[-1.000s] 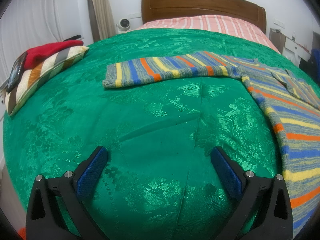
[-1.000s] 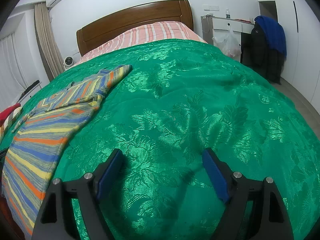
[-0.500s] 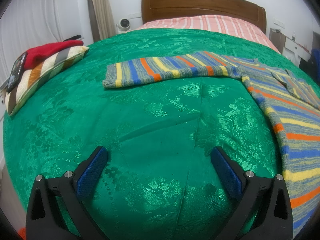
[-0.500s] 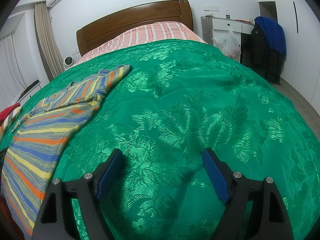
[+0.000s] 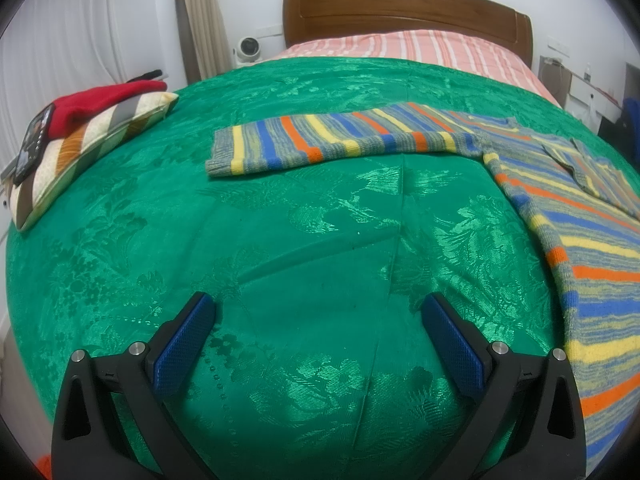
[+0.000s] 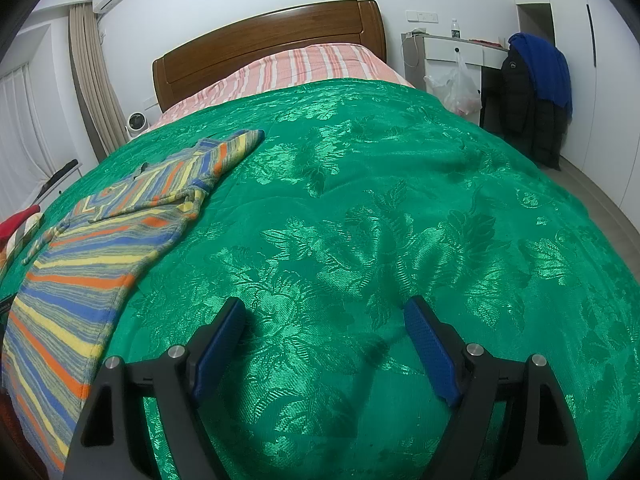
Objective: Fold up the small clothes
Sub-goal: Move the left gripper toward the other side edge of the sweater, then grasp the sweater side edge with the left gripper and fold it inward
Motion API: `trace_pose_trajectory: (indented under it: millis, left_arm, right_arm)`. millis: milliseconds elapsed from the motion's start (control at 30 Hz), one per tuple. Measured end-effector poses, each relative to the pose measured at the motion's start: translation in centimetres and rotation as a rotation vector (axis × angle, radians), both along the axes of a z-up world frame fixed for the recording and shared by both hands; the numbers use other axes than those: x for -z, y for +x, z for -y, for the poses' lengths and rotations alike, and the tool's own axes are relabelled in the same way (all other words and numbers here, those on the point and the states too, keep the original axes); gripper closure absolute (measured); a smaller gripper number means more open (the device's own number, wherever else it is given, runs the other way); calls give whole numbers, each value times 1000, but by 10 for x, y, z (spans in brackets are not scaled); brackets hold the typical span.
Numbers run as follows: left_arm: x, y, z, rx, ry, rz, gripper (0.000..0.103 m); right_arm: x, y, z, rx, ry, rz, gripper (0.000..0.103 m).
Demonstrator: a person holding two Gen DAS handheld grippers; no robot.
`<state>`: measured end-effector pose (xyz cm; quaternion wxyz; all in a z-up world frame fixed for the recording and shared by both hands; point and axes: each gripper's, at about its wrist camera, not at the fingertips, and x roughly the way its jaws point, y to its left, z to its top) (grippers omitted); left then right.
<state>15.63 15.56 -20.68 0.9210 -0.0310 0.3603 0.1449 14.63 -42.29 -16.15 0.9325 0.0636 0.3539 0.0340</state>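
Sweater is lying flat on the green bed. Left gripper and right gripper are hovering, fingers apart, holding nothing. Slippery cover could be bunching under a grab.

You have even, fairly bright indoor light in both views, soft and from overhead; the green bedspread throws back shiny patches on its woven pattern, strongest in the right wrist view; a faint shadow falls on the cover between the fingers of the right hand-held gripper; the fisheye bulges the bed into a dome and bends the headboard; black vignette fills the corners; focus is sharp at centre, softer toward the rim.
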Motion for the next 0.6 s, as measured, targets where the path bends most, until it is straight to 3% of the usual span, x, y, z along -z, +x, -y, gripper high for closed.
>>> trace_pose_trajectory:
  millis: [467, 600]
  left_arm:
    - [-2, 0, 0, 6, -9, -15, 0]
    - [-18, 2, -13, 53, -140, -95, 1]
  right_arm:
    - [0, 0, 0, 0, -1, -1, 22]
    - [0, 0, 0, 0, -1, -1, 22]
